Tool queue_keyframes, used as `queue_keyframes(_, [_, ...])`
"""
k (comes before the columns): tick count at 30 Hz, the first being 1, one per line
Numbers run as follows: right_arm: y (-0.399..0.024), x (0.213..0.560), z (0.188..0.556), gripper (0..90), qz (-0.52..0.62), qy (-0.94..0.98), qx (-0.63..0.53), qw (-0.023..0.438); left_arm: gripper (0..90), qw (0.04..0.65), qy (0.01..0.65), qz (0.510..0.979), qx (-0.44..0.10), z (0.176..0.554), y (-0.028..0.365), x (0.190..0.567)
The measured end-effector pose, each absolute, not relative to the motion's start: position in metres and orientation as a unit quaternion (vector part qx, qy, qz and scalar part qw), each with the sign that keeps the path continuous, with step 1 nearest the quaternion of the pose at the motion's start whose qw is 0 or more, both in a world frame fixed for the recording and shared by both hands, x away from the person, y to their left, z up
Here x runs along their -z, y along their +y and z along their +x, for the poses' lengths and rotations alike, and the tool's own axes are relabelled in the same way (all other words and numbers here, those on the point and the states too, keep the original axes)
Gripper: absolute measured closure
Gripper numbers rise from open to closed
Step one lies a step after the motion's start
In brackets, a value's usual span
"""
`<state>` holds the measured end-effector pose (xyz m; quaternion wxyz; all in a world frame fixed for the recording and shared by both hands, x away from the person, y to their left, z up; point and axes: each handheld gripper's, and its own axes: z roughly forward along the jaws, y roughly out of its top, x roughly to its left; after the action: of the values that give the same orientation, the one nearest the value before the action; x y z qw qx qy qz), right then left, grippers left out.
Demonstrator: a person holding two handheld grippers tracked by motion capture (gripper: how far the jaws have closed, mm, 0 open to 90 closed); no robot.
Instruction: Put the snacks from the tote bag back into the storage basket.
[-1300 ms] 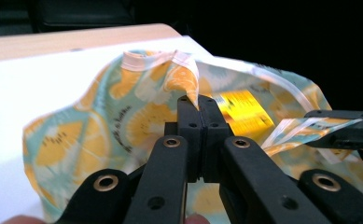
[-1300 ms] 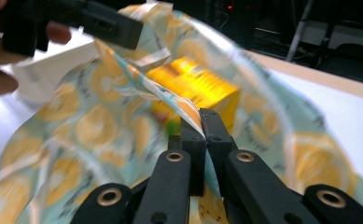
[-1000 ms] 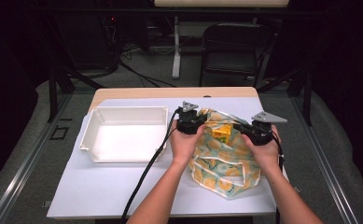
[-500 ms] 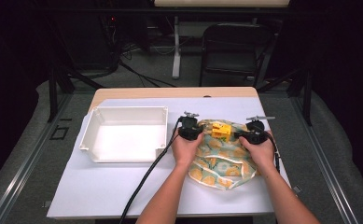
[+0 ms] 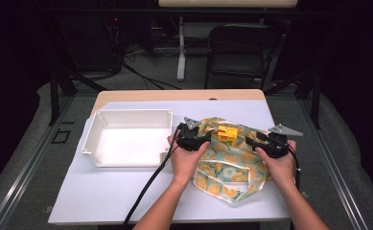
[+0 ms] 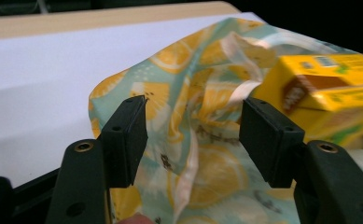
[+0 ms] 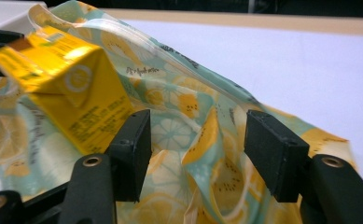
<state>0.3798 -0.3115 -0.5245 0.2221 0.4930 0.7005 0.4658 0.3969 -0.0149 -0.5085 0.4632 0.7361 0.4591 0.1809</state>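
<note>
On counter point(image 5: 126, 201): white sheet over wood top, far wooden edge bare. Largest item, white rectangular tray point(image 5: 126, 139), left half, empty, well apart from right gripper, just beside left gripper.

Right of tray: lemon-print plastic bag point(image 5: 232, 170), lying flat and crumpled, long axis running roughly from far-left mouth to near-right bottom. Mouth edge raised and folded, clear strip visible along rim in right gripper view.

At bag's far end, between the two grippers: yellow carton point(image 5: 227, 133), small drink-box type, printed label, tilted. Resting at or in bag mouth; cannot tell whether inside film or on top.

Left gripper point(image 5: 192, 140) at bag's left far corner, held in left hand point(image 5: 184, 160). Left gripper view: fingers point(image 6: 125, 140) spread wide, a raised fold of bag mouth standing between them, not pinched. Carton to the right of that gap, just beyond the right-side finger.

Right gripper point(image 5: 266, 144) at bag's right edge, held in right hand point(image 5: 281, 165). Right gripper view: fingers point(image 7: 132, 154) likewise wide, bag film rising between them, no contact seen. Carton up and to the left of gap, near left-side finger.

Judgement: both grippers about equally near carton; bag rim lies straight ahead of each pair of fingers, so closing on rim looks the readier move.
</note>
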Motion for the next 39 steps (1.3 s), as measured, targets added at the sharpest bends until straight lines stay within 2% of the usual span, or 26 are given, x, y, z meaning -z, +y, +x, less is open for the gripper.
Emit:
queue_keyframes(2, [-0.312, 0.519, 0.375, 60.3, 0.483, 0.697, -0.481, 0.222, 48.8, 0.475, 0.428, 0.749, -0.175, 0.391, -0.018, 0.508])
queue_keyframes(3, [-0.312, 0.516, 0.374, 63.1, 0.480, 0.695, -0.487, 0.224, 50.8, 0.480, 0.420, 0.752, -0.166, 0.390, -0.020, 0.508])
queue_keyframes(5, [-0.309, 0.511, 0.374, 61.1, 0.482, 0.688, -0.489, 0.235, 49.8, 0.481, 0.411, 0.762, -0.141, 0.392, -0.023, 0.514])
queue_keyframes(8, [-0.302, 0.507, 0.384, 47.4, 0.488, 0.684, -0.482, 0.248, 44.4, 0.455, 0.417, 0.778, -0.120, 0.400, -0.021, 0.528])
queue_keyframes(10, [-0.300, 0.510, 0.397, 48.1, 0.502, 0.691, -0.458, 0.248, 42.7, 0.446, 0.424, 0.778, -0.128, 0.403, -0.018, 0.533])
queue_keyframes(13, [-0.305, 0.520, 0.410, 51.4, 0.532, 0.681, -0.438, 0.249, 45.9, 0.461, 0.441, 0.753, -0.158, 0.402, -0.009, 0.529])
queue_keyframes(15, [-0.313, 0.527, 0.417, 52.5, 0.552, 0.678, -0.429, 0.227, 46.7, 0.463, 0.455, 0.742, -0.170, 0.405, -0.008, 0.523])
queue_keyframes(18, [-0.321, 0.535, 0.426, 75.6, 0.559, 0.688, -0.423, 0.188, 47.1, 0.444, 0.461, 0.744, -0.191, 0.414, -0.013, 0.519])
queue_keyframes(20, [-0.321, 0.536, 0.430, 89.4, 0.559, 0.693, -0.422, 0.170, 56.5, 0.438, 0.462, 0.745, -0.198, 0.421, -0.019, 0.518])
queue_keyframes(23, [-0.314, 0.532, 0.438, 90.0, 0.546, 0.706, -0.413, 0.177, 80.8, 0.416, 0.480, 0.750, -0.184, 0.437, -0.026, 0.519])
queue_keyframes(27, [-0.315, 0.541, 0.446, 90.0, 0.569, 0.704, -0.385, 0.180, 84.3, 0.366, 0.513, 0.758, -0.169, 0.460, -0.033, 0.536])
queue_keyframes(30, [-0.320, 0.555, 0.451, 90.0, 0.584, 0.709, -0.355, 0.175, 83.8, 0.347, 0.528, 0.761, -0.149, 0.468, -0.033, 0.551])
queue_keyframes(33, [-0.325, 0.561, 0.449, 90.0, 0.578, 0.708, -0.368, 0.171, 78.8, 0.346, 0.517, 0.766, -0.160, 0.464, -0.032, 0.554])
queue_keyframes(35, [-0.325, 0.561, 0.447, 90.0, 0.575, 0.709, -0.368, 0.175, 69.0, 0.369, 0.513, 0.756, -0.168, 0.457, -0.029, 0.547])
queue_keyframes(36, [-0.325, 0.562, 0.447, 90.0, 0.577, 0.706, -0.373, 0.174, 66.9, 0.382, 0.508, 0.752, -0.177, 0.451, -0.027, 0.541])
queue_keyframes(39, [-0.326, 0.563, 0.445, 90.0, 0.575, 0.707, -0.377, 0.168, 68.3, 0.419, 0.482, 0.741, -0.206, 0.432, -0.020, 0.526])
